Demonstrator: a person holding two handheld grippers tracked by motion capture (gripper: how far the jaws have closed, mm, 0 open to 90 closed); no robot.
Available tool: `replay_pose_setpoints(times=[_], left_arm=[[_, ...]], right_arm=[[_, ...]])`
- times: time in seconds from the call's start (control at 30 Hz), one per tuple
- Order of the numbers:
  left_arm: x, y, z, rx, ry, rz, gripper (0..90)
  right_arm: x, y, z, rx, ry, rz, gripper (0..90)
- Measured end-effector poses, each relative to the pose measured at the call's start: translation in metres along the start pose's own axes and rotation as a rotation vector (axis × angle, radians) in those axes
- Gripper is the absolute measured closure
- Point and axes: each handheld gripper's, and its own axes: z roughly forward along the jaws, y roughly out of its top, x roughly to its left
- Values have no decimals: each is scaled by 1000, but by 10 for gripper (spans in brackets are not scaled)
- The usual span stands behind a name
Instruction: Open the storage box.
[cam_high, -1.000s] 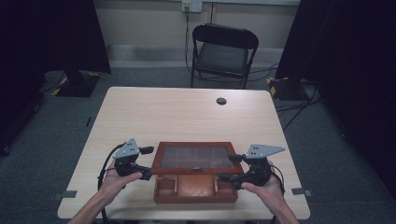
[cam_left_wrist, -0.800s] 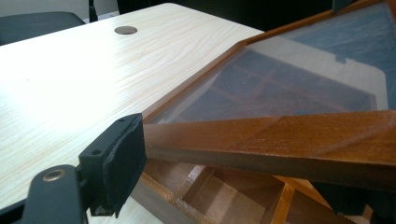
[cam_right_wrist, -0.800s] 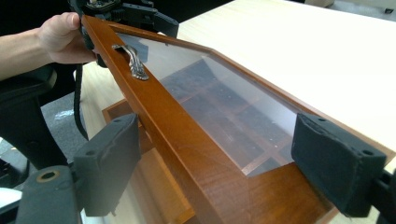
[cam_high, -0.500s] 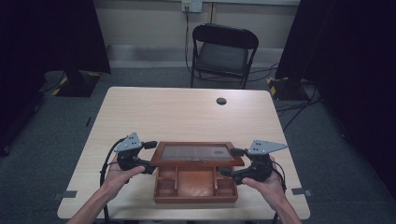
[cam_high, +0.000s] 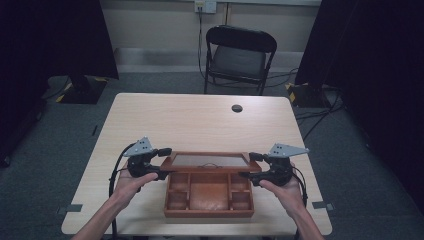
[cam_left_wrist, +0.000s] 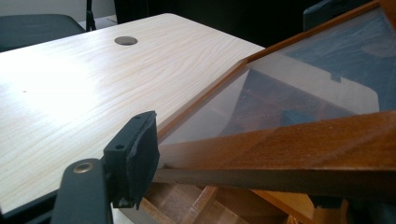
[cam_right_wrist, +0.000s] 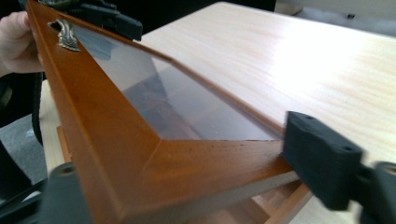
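**Glass lid half raised on wooden box, near edge of desk**

No legible writing. Wooden compartment box (cam_high: 209, 197) sits mid near edge of desk (cam_high: 200, 120), long axis left-right. Its glass-paned lid (cam_high: 210, 161) tilts up from the far side. Left gripper (cam_high: 162, 162) and right gripper (cam_high: 250, 167), jaws just closing, each clamp a lid end. Small metal clasp (cam_right_wrist: 65, 33) on the frame.

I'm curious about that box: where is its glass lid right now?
In the high view the glass lid stands raised over the far edge of the wooden box, near the table's front edge, between the left gripper and the right gripper.
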Motion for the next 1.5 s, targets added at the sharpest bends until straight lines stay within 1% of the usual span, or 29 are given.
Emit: replay_pose_setpoints(times=[0.03, 0.07, 0.1, 0.13, 0.17, 0.2, 0.3, 0.33, 0.37, 0.4, 0.47, 0.5, 0.53, 0.57, 0.6, 0.73, 0.83, 0.87, 0.93, 0.97, 1.0, 1.03, 1.1, 1.23, 1.27, 1.33, 1.4, 1.43, 1.5], left_arm=[[0, 1, 0, -4, 5, 3, 290], [1, 3, 0, -6, 4, 3, 304], [1, 3, 0, -6, 4, 3, 306], [2, 4, 0, -13, 7, -4, 310], [2, 4, 0, -13, 7, -4, 316], [4, 4, 1, -21, 11, -12, 330], [6, 3, 1, -29, 14, -20, 341], [8, 3, 1, -26, 19, -17, 349], [9, 3, 1, -32, 18, -26, 368], [10, 3, 1, -31, 19, -21, 368], [12, 3, 2, -35, 19, -27, 390], [13, 3, 2, -39, 13, -37, 403], [14, 3, 2, -34, 12, -25, 421], [15, 3, 3, -36, 13, -32, 430], [16, 4, 3, -24, 10, -28, 441], [19, 9, 4, -19, 13, -25, 454], [20, 11, 6, -23, 15, -35, 450], [22, 11, 9, -20, 27, -32, 445], [24, 10, 13, -17, 25, -43, 444], [25, 10, 14, -11, 28, -40, 444], [25, 9, 16, -17, 25, -50, 448], [25, 9, 17, -17, 32, -40, 452], [25, 10, 18, -12, 37, -39, 456], [29, 14, 20, -7, 28, -35, 478], [30, 16, 20, 8, 31, -25, 482], [31, 16, 20, 3, 27, -29, 488], [32, 17, 21, 3, 33, -26, 489], [33, 16, 22, -10, 31, -32, 493], [34, 16, 22, -11, 32, -35, 494]], right_arm=[[0, 0, 0, 0, 0, 0, 275], [-2, 2, -1, -9, 7, 8, 306], [-2, 2, -1, -9, 7, 8, 306], [-4, 5, 0, -13, 5, 10, 325], [-4, 5, 0, -13, 5, 10, 325], [-6, 7, 2, -16, 13, 12, 339], [-7, 9, 4, -16, 18, 12, 350], [-8, 10, 5, -16, 16, 12, 351], [-9, 11, 6, -18, 16, 17, 354], [-10, 12, 6, -19, 16, 16, 358], [-11, 14, 7, -20, 18, 20, 365], [-12, 14, 7, -23, 17, 19, 368], [-13, 15, 7, -26, 16, 21, 373], [-14, 15, 8, -30, 16, 21, 376], [-15, 16, 8, -29, 19, 23, 381], [-17, 19, 9, -37, 12, 26, 394], [-20, 20, 10, -43, 14, 31, 400], [-22, 21, 11, -47, 10, 36, 406], [-23, 21, 13, -48, 14, 42, 406], [-24, 21, 14, -48, 17, 44, 406], [-25, 21, 14, -48, 13, 46, 406], [-26, 22, 15, -50, 15, 49, 406], [-27, 22, 16, -54, 15, 51, 406], [-31, 22, 18, -61, 13, 66, 407], [-34, 22, 20, -63, 6, 74, 411], [-36, 22, 21, -65, 2, 80, 414], [-37, 22, 22, -66, 2, 80, 417], [-40, 21, 24, -62, -4, 86, 422], [-42, 19, 26, -62, -7, 91, 424]])
